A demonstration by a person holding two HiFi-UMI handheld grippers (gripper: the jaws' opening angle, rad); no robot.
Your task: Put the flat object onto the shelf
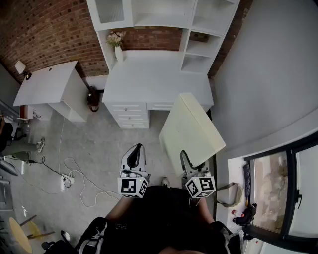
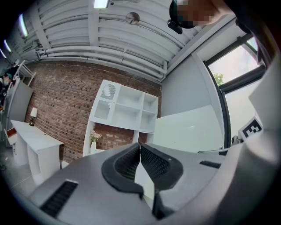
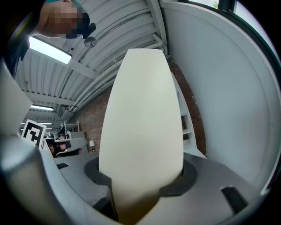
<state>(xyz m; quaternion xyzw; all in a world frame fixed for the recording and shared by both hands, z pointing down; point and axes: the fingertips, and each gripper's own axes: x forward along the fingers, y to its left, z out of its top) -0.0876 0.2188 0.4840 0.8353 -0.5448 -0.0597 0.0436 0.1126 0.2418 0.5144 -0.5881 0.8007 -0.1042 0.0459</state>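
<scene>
The flat object is a large cream board [image 1: 191, 131], and my right gripper [image 1: 192, 164] is shut on its near edge. It tilts up over the floor, just in front of the right end of the white desk [image 1: 149, 79]. In the right gripper view the board [image 3: 142, 118] fills the middle and hides the gap between the jaws. The white shelf unit [image 1: 164, 15] stands on the desk against the brick wall, apart from the board. My left gripper [image 1: 134, 158] hangs beside the right one, shut and empty; its pads [image 2: 131, 160] meet, with the shelf [image 2: 125, 110] far beyond.
A vase of flowers [image 1: 118, 45] stands at the desk's back left. A second white table [image 1: 47, 84] is further left. Cables and a power strip [image 1: 67, 181] lie on the floor. A grey wall and a window [image 1: 283, 188] close the right side.
</scene>
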